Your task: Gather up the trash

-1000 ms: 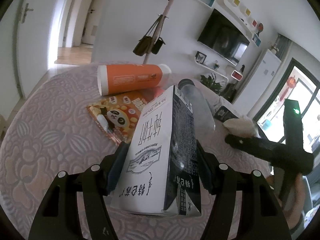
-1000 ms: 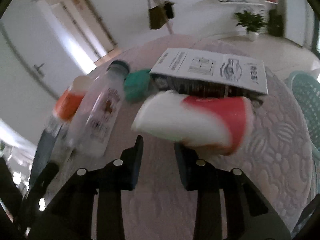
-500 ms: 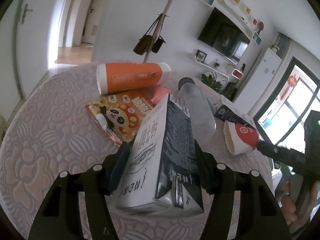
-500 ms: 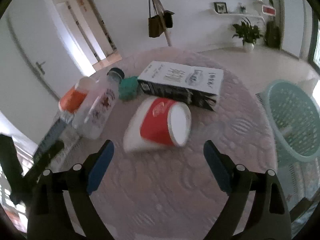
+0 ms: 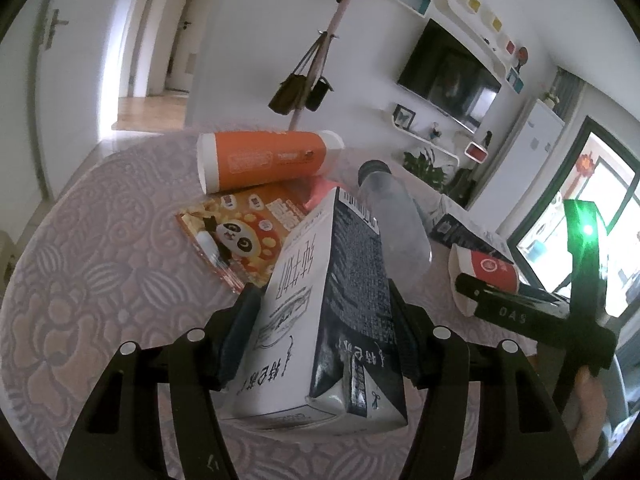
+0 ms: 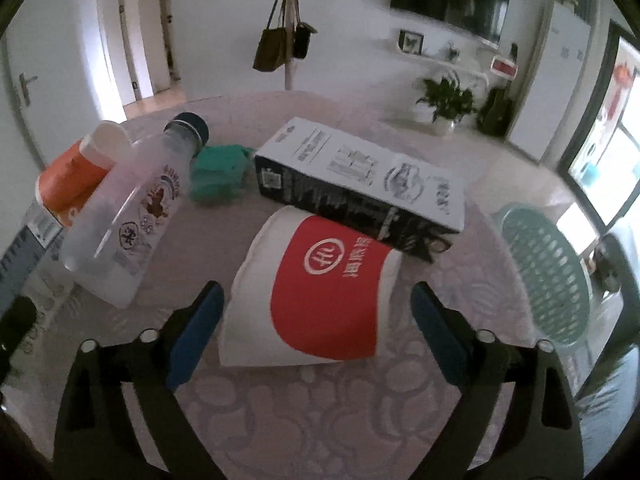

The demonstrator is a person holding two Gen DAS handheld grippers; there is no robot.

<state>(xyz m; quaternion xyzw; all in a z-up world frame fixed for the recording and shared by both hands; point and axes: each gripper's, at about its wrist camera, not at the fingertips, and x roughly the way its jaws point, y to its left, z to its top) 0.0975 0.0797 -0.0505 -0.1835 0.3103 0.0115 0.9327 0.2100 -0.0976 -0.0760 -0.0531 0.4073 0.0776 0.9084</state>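
Right wrist view: I see the cup on its side on the bench, between my right fingers.
Right fingers: spread, just been closing, pads clear of it.
Cup axis: along the fingers.
Left fingers: pinching the carton.

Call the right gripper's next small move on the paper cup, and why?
Probably close on it. The right gripper straddles the red-and-white paper cup, which lies on its side; its jaws have just been narrowing, but the pads stand clear. The left gripper already holds a milk carton.
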